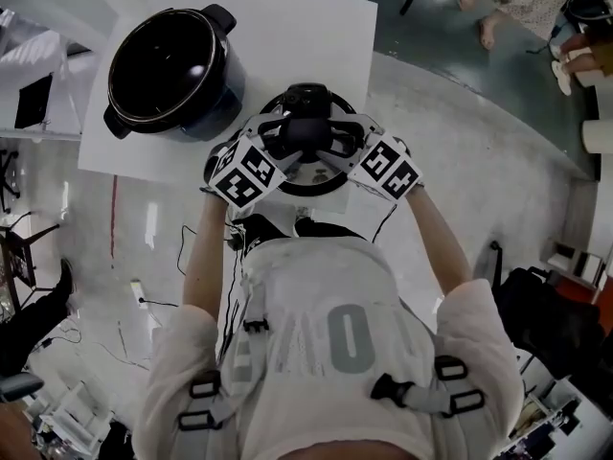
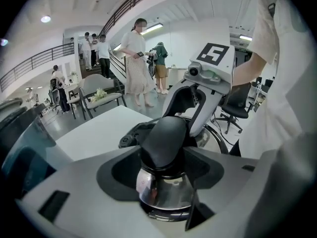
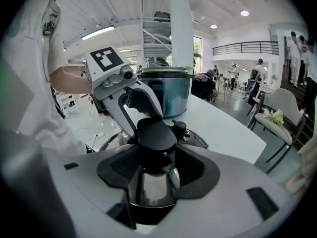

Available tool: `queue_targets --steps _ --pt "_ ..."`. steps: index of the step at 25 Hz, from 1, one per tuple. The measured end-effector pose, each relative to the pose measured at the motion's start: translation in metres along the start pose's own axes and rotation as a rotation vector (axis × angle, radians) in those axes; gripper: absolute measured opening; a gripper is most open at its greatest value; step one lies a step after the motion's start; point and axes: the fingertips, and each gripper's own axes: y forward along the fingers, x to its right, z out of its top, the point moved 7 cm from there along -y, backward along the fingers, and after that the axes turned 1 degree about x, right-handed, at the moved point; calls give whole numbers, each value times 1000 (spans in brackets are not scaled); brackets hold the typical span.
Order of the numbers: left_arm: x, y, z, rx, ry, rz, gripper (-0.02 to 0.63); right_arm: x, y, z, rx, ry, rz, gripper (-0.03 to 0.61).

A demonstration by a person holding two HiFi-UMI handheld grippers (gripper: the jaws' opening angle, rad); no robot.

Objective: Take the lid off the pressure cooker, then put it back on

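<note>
While the pot (image 1: 168,65) is standing open at the far left of the white table (image 1: 316,27), the lid (image 1: 316,186) is lying apart from it, at the table's near edge. The left gripper (image 1: 285,147) and the right gripper (image 1: 333,147) are facing each other, each clamping the lid's black handle (image 2: 166,138) between its jaws.

Shows the right gripper (image 3: 157,165) clamped on the black handle (image 3: 156,133) of the lid (image 3: 199,141) at centre, the left gripper (image 3: 141,112) meeting it from upper left, the pot (image 3: 166,90) behind on the table (image 3: 225,130), a chair (image 3: 280,108) at right.
</note>
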Motion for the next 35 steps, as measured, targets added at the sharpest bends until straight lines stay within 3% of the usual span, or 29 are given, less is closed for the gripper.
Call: queue_targets --steps 8,15,28,35 --pt "7 15 -5 -73 99 10 261 -3 8 -17 -57 8 -11 230" --pt "4 17 -10 -36 48 -15 262 -3 10 -19 -61 19 -9 232" --pt "7 18 -12 -33 42 -9 262 -2 8 -18 -55 25 12 239" --pt "-2 -7 -3 22 0 19 270 5 -11 0 -6 15 -12 241"
